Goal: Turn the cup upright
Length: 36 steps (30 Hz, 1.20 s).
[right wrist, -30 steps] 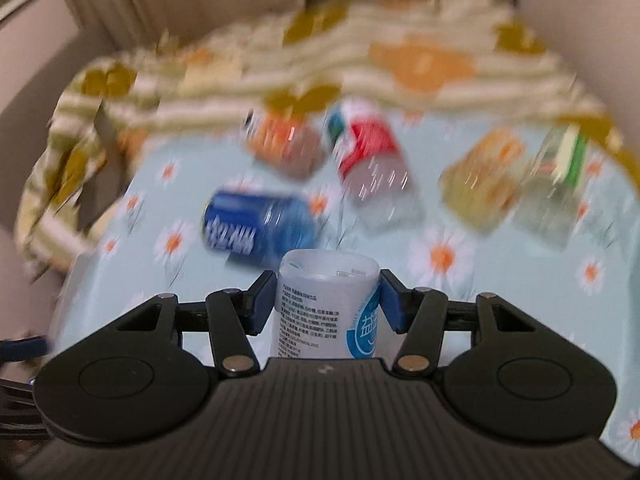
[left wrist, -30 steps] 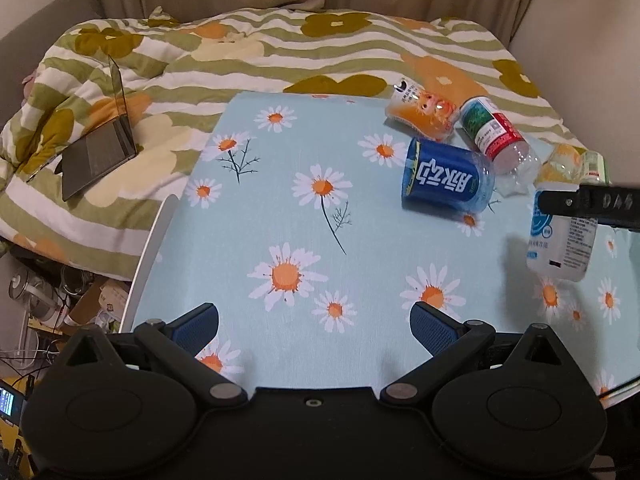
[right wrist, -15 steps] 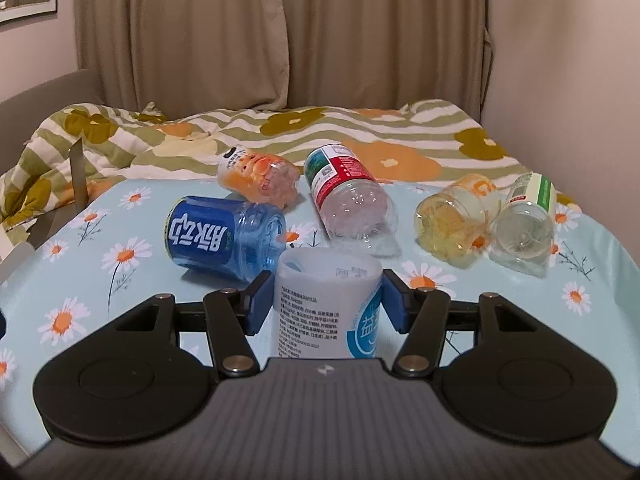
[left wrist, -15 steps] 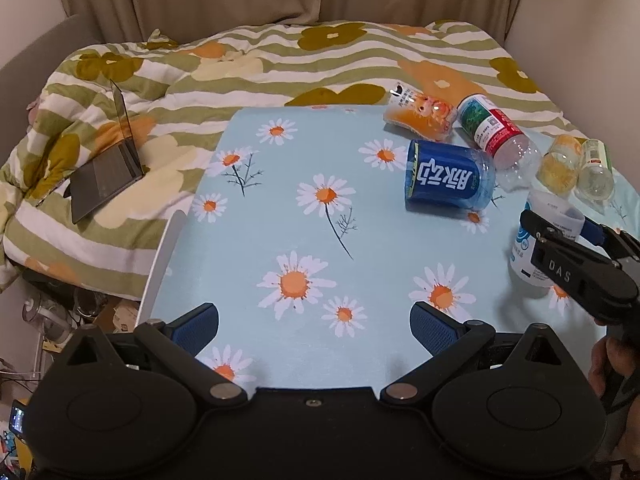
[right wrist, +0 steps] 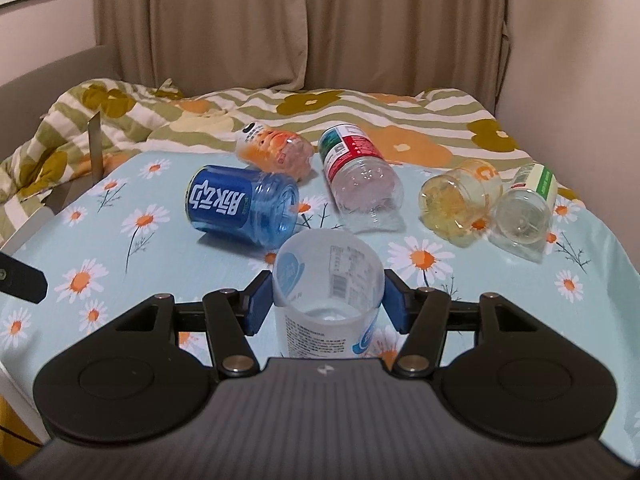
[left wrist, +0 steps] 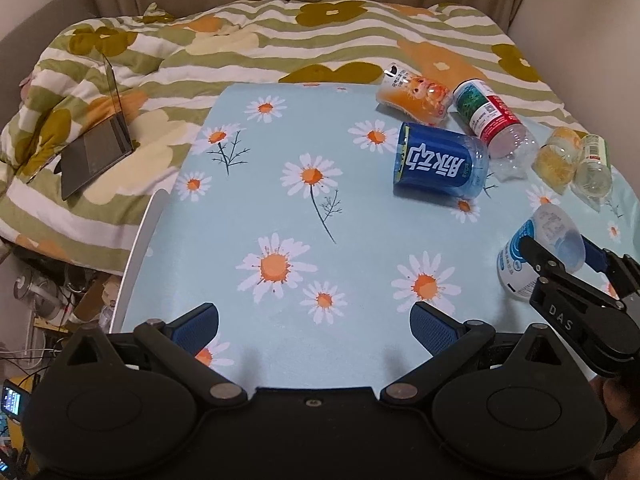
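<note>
A white cup with a blue label [right wrist: 328,280] stands mouth up on the daisy tablecloth [right wrist: 120,264], leaning slightly. My right gripper [right wrist: 326,300] is shut on it, a blue pad [right wrist: 256,300] pressing each side just below the rim. In the left wrist view the same cup [left wrist: 532,256] sits at the right side of the table, held by the right gripper [left wrist: 560,248]. My left gripper [left wrist: 316,324] hangs open over the near middle of the table with nothing between its fingers.
Several cut bottle cups lie on their sides at the back right: a blue one [left wrist: 440,166], an orange one [left wrist: 416,94], a red-and-green labelled one [left wrist: 492,120], a yellow one [left wrist: 558,156] and a green-labelled one [left wrist: 594,164]. A laptop [left wrist: 96,148] rests on the quilt to the left.
The right gripper has brought the cup nearer and lower on the right side of the table, and its camera now looks down into the open mouth. The left gripper has hardly moved.
</note>
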{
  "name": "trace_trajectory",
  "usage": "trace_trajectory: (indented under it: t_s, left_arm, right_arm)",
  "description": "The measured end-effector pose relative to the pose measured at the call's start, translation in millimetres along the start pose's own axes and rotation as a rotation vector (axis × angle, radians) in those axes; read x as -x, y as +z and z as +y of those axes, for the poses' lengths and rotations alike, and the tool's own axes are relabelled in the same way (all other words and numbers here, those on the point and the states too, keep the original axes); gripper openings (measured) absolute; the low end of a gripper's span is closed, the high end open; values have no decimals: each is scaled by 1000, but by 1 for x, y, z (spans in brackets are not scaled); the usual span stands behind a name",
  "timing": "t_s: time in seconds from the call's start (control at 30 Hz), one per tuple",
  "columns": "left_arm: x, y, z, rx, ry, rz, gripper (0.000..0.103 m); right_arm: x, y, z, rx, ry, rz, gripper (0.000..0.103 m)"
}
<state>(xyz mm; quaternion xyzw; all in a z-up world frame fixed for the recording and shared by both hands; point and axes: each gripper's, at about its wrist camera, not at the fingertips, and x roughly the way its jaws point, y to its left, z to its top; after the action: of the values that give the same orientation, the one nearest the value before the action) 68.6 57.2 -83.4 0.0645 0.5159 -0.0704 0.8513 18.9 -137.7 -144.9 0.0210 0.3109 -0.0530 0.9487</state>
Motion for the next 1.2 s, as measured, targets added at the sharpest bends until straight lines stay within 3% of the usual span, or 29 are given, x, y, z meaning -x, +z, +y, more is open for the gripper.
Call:
trace_trajectory:
  t_s: [0.27,0.37,0.4,0.73,0.97,1.2]
  left_arm:
    - [3,-2,-1,-9,12,-2,103]
    - [5,-3,-2,-11,16,-9,103]
    - [7,-3,-2,-12,18,-12,103]
    - [40,-1,-8,-28,29,-77,103]
    - [65,2,-21,-56,18,-152,103]
    - [76,-4,-36,-82,1,-209,103]
  right_arm:
    - [2,4,-1,8,18,13,78]
    - [5,7,-1,6,24,8,102]
    - [8,9,-1,6,21,-3,103]
    - [58,45,-19,-26,67,41,103]
    - [98,76,-53,-121,-10,161,103]
    - [122,77,-83,-162,-91,213,103]
